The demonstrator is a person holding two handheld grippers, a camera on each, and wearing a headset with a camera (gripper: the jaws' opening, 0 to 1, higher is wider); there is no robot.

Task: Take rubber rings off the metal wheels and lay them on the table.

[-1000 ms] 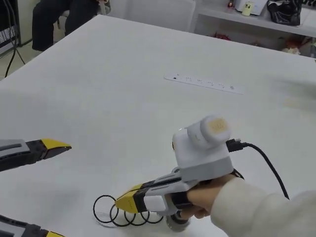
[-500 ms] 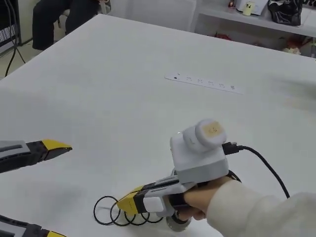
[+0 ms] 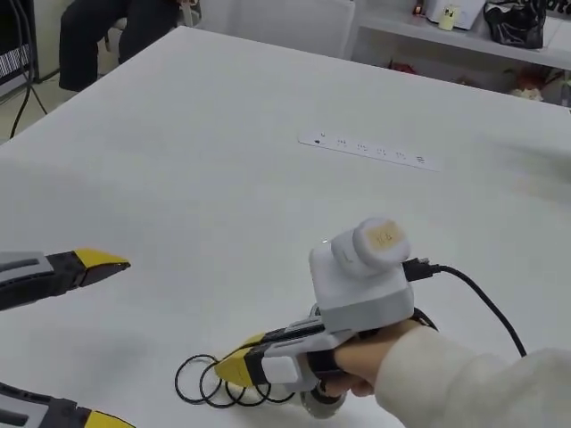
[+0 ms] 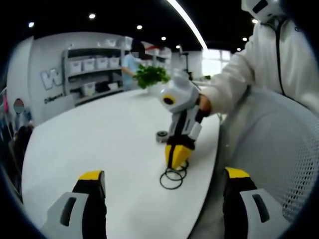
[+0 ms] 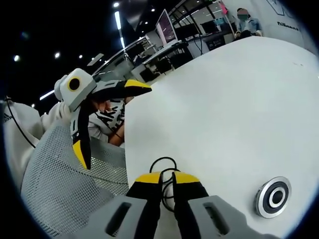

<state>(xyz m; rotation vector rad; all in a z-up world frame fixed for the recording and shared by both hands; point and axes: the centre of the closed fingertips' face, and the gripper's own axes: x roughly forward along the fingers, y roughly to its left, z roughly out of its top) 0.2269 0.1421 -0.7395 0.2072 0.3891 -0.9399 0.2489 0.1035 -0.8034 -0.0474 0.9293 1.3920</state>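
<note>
The surface [image 3: 223, 160] lies open towards its far side; a power strip [image 3: 368, 149] crosses it, rubber rings [image 3: 212, 383] crowd the near edge

Head view: the table [image 3: 223, 134] runs from the bottom edge to the upper part of the frame. At lower centre, overlapping rubber rings [image 3: 210, 385] lie in a row on it. The tip of the right tongs [image 3: 227, 367] is over the right end of the row. The metal wheel [image 3: 321, 403] sits just right of the rings, partly under those tongs. The left tongs [image 3: 111, 341] enter from the lower left, apart from the rings. A power strip [image 3: 368, 149] lies above centre, and a shelf [image 3: 464, 40] stands beyond the table at upper right.
</note>
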